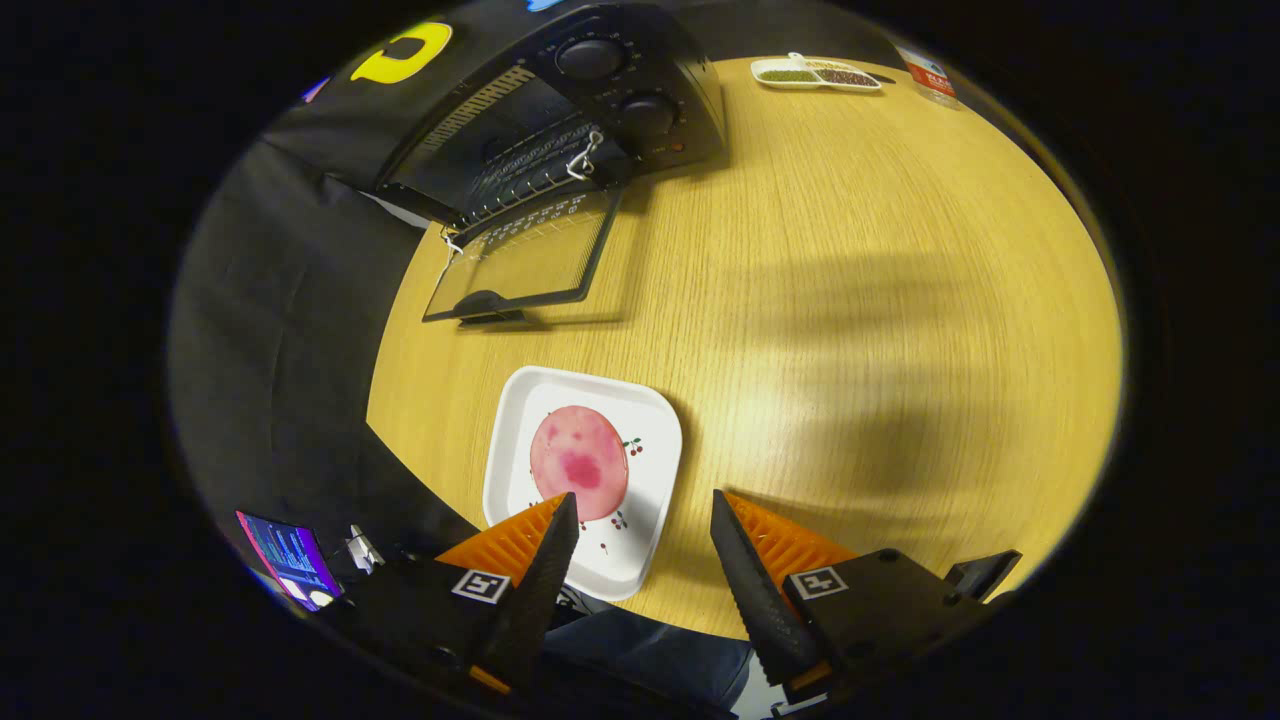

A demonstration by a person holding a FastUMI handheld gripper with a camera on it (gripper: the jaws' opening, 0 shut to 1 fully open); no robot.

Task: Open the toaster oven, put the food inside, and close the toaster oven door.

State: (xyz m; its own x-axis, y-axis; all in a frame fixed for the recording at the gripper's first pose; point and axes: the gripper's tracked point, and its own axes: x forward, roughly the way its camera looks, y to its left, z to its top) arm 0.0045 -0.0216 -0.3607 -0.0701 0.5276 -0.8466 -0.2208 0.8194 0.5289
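Fingers of my gripper [643, 498] hang spread apart above the wooden table [850, 300], empty. Beneath my left fingertip lies the pink food [578, 462] on its white plate [655, 440]; beyond stands the toaster oven [570, 110], door [525, 262] dropped open.

Table [850, 300] — oven [590, 100], plate [655, 470], tray [815, 73]
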